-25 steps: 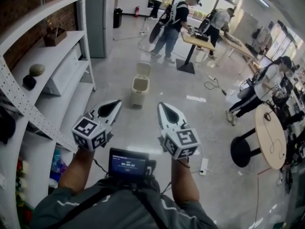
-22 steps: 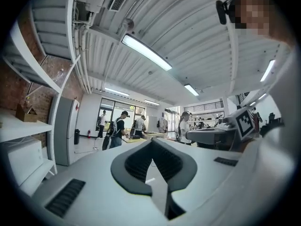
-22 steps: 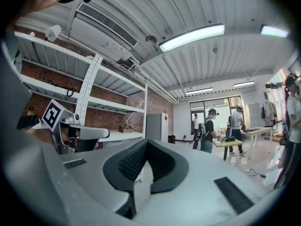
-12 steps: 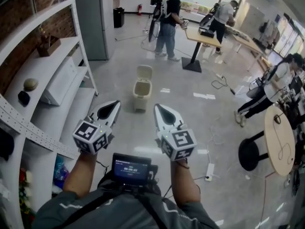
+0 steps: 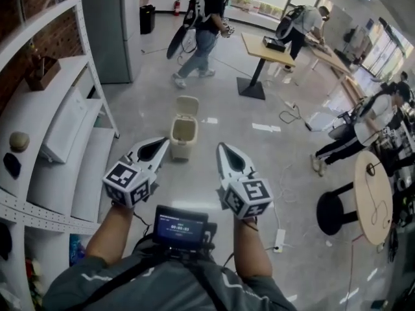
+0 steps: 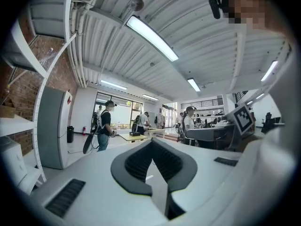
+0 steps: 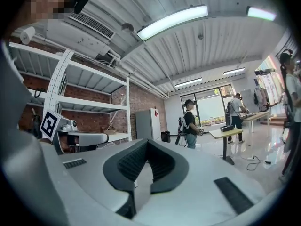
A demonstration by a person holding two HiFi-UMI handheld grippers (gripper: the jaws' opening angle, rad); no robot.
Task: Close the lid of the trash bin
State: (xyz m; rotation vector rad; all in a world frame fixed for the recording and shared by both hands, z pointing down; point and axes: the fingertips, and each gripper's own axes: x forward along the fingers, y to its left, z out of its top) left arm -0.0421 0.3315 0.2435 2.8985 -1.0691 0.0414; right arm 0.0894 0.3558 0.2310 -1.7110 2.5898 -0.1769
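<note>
fingers (image 6: pixel 134 164) of the left gripper (image 5: pixel 157 149) pressed together with nothing between them. those of the right gripper (image 5: pixel 225 153) are likewise closed and empty. both grippers are held level and side by side in front of the person's chest, above a small screen (image 5: pixel 181 224) strapped there. beyond the tips lies bare grey floor (image 5: pixel 207 190), with a white power strip (image 5: pixel 279 237) to the right. the trash bin (image 5: pixel 182 135), small and pale, stands on the floor ahead. in the head view it appears just past the left gripper's tip and a little left of the line midway between the two grippers, but touches neither. neither gripper view shows it, as both look level over it. its lid (image 5: pixel 187 105) is tipped up and back on the far side, leaving the mouth open. white shelving (image 5: pixel 61 131) runs along the left, and a round table (image 5: pixel 369 196) with a black stool (image 5: pixel 334 207) stands at right. farther off a person (image 5: pixel 204 18) walks past, and another leans over a bench (image 5: pixel 269 49). progress, as judged: approach stage only, with the lid untouched. what remains is to come within reach, set a closed tip behind the raised lid, and swing it forward and down until it seats on the rim.
</note>
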